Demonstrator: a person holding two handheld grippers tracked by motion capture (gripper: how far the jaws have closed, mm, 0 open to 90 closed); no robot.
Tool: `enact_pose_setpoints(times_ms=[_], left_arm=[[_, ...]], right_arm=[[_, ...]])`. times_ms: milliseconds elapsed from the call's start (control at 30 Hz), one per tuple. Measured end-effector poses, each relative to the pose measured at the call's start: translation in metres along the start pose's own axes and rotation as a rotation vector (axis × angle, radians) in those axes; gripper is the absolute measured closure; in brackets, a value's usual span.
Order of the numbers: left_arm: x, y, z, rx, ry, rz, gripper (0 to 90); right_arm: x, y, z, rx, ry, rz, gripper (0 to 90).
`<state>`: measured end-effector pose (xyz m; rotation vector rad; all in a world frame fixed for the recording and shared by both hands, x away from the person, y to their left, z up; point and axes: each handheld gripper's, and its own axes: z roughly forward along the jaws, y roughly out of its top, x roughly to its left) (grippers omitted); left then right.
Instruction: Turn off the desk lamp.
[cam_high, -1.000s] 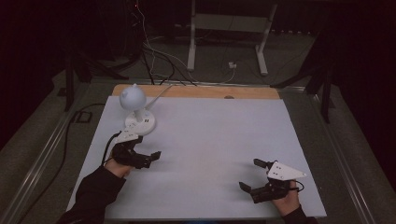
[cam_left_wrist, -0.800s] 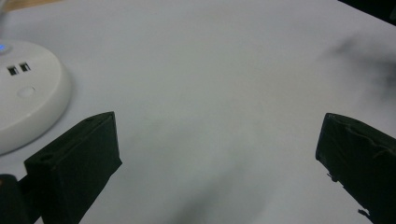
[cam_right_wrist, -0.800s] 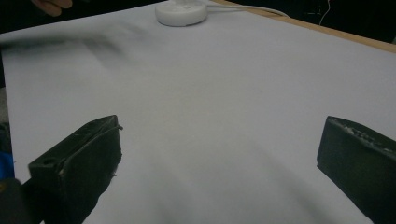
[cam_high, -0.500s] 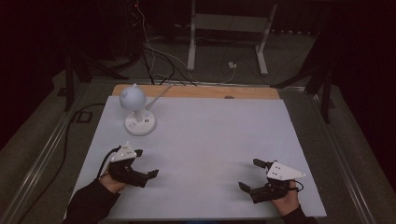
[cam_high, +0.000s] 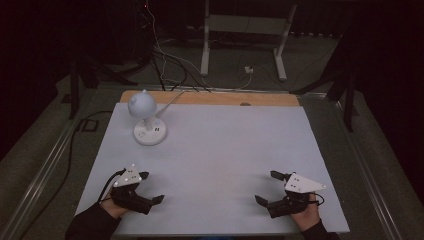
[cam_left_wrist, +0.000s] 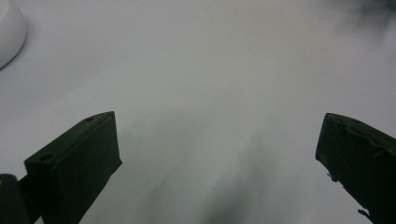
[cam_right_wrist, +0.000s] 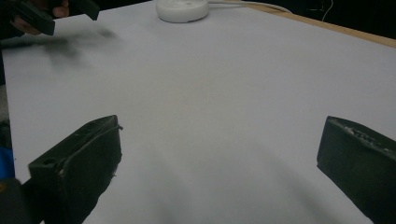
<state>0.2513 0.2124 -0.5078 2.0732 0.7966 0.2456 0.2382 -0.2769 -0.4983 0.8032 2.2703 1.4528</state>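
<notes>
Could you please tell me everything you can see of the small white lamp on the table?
The white lamp stands upright at the table's far left. It has a round, flat base with small dark marks on top, a short stem and a rounded head bearing two small points. It looks like smooth plastic. A white cable runs from it past the table's far edge. Nothing else touches it.

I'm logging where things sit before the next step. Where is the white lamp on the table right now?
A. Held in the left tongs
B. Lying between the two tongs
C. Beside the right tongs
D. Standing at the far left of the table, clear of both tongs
D: the white lamp stands upright at the table's far left, while the left tongs and right tongs are open and empty near the front edge.
</notes>
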Motion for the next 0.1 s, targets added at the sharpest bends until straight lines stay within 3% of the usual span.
enact_pose_setpoints(times_ms=[100], left_arm=[[0.0001,0.0008,0.0006,-0.015,-0.008,-0.005,0.4]], right_arm=[[-0.0004,0.0002,-0.0001,-0.002,0.0,0.0,0.0]])
